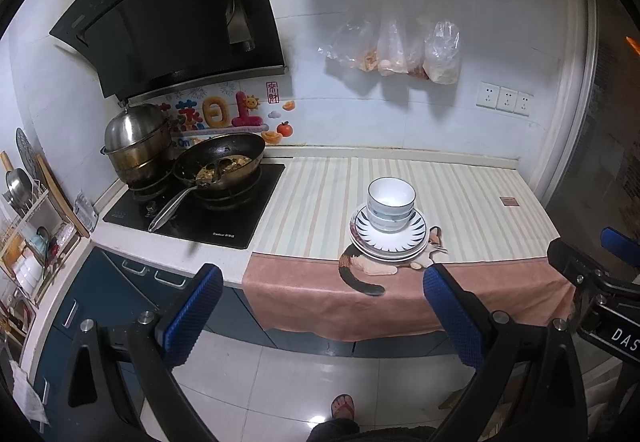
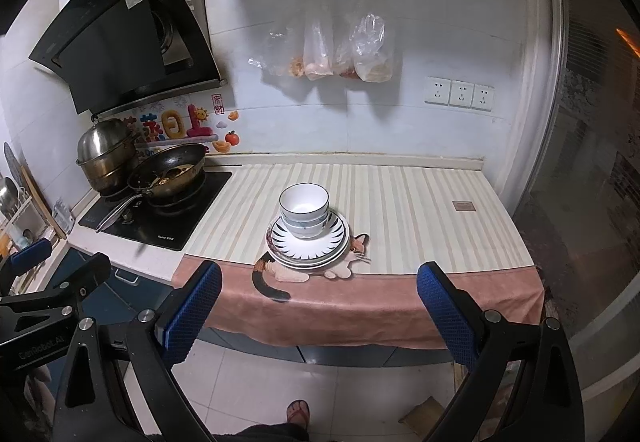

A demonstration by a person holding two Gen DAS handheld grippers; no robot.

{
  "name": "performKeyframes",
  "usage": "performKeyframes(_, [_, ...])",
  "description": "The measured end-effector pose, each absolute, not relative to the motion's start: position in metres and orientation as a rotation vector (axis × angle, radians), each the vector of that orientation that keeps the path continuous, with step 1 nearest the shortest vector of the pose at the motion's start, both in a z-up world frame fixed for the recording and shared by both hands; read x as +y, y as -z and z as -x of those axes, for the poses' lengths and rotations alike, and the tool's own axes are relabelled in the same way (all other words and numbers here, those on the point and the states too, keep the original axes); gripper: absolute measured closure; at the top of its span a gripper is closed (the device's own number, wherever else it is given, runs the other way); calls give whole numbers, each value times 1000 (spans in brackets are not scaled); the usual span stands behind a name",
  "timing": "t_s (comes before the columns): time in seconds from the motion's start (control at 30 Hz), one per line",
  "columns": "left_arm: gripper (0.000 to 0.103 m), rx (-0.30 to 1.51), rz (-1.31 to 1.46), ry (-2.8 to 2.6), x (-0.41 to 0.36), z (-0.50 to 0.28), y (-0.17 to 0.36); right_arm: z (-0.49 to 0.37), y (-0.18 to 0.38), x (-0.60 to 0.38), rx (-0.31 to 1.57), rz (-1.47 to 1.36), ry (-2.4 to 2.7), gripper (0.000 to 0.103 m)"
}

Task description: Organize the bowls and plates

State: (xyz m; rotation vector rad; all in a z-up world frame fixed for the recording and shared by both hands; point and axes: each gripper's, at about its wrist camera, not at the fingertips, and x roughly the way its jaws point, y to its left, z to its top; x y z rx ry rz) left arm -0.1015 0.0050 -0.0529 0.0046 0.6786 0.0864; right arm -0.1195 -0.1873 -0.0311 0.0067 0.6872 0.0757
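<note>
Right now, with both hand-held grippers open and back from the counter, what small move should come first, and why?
Probably bring the right hand-held gripper forward toward the stacked bowls on the plates. Both it and the left hand-held gripper hang open, short of the counter edge, and the bowls sit on top, so they likely come off first.

bare striped cloth (image 2: 420,209) all round dish stack (image 2: 307,230), wok (image 2: 168,169) w/ handle crowding left

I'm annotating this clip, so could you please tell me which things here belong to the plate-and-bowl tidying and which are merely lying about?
Belongs to the job:
- stacked bowls
- stacked plates beneath them

Just lying about:
- wok with food on the stove
- steel steamer pot
- hanging plastic bags
- dish rack
</note>
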Motion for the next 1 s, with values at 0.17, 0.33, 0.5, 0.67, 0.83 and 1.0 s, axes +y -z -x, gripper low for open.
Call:
performKeyframes(0.17, [0,679,-3,-79,3,102,51,118,32,-189,686,-10,-73,3])
performKeyframes(0.33, [0,681,-4,-77,-3,102,50,121,34,-193,684,-19,-61,3])
performKeyframes(0.5, [0,682,3,-77,-6,103,49,121,37,-196,688,-20,-59,3])
performKeyframes(0.67, [0,680,7,-74,-7,105,49,120,38,-198,688,-21,-55,3])
performKeyframes(0.83, [0,683,8,-72,-8,104,49,122,42,-199,687,-23,-51,3])
performKeyframes(1.0, [0,686,7,-73,-9,104,50,125,42,-199,689,-26,-48,3])
